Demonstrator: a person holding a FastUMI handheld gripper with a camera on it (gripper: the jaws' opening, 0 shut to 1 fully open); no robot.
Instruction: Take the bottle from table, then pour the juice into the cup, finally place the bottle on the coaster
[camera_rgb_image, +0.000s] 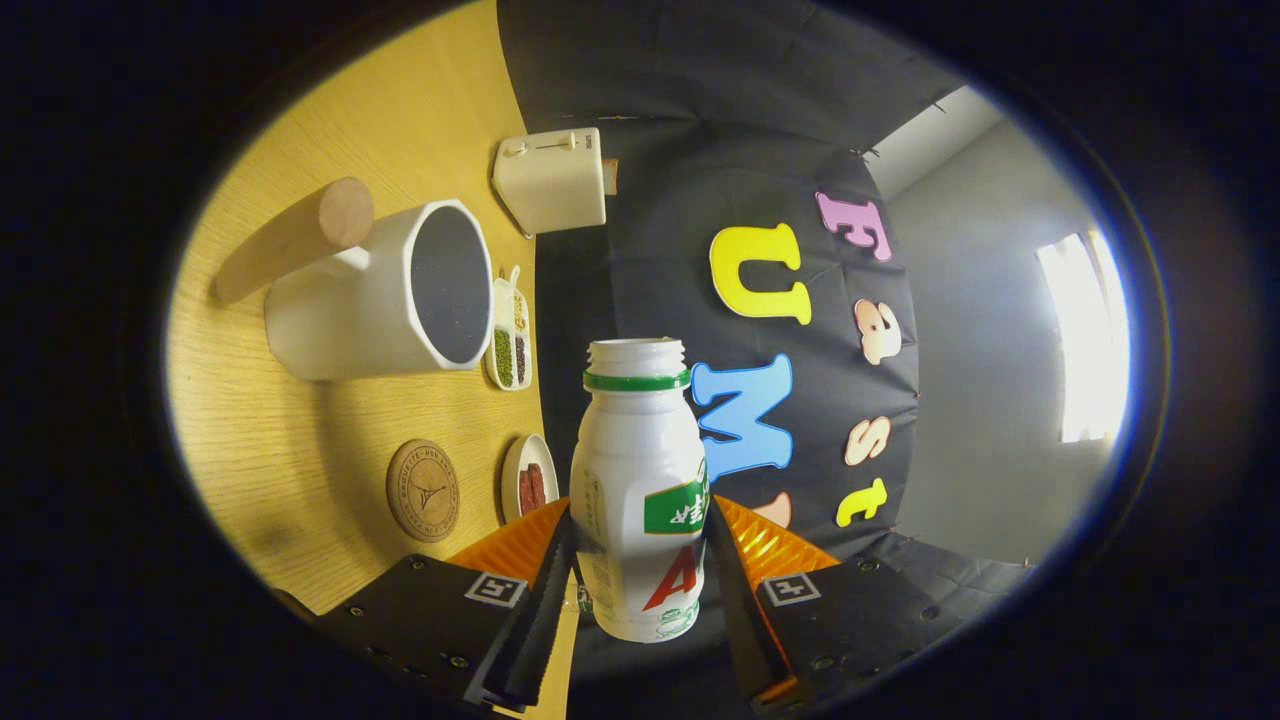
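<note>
Tool: tool closed on the bottle, one finger pressed against each side of the body; ridged pads bear on the plastic.
Bottle: bottle of glossy white plastic, waisted body, printed label, threaded neck with a green ring, no cap; held between the fingers, clear of the worktop, neck pointing away from the tool.
Worktop: worktop with pale wood-grain surface, matte; seen rolled on its side in the gripper view.
Cup: cup of white ceramic look, faceted outer wall, dark interior; stands on the worktop beyond the fingers, well apart from the bottle.
Handle: wooden handle, a smooth round bar, projects from the cup's side.
Coaster: coaster, a round cork-like disc with a stamped emblem and ring; lies flat on the worktop between the cup and the tool, bare.
Divided dish: divided dish, white and oblong, just beside the cup; compartments hold green and dark grains.
Small plate: small plate, white and round, beside the coaster; carries dark reddish pieces.
Box: white box, rounded corners, smooth casing, at the far end of the worktop against the black cloth wall.
</note>
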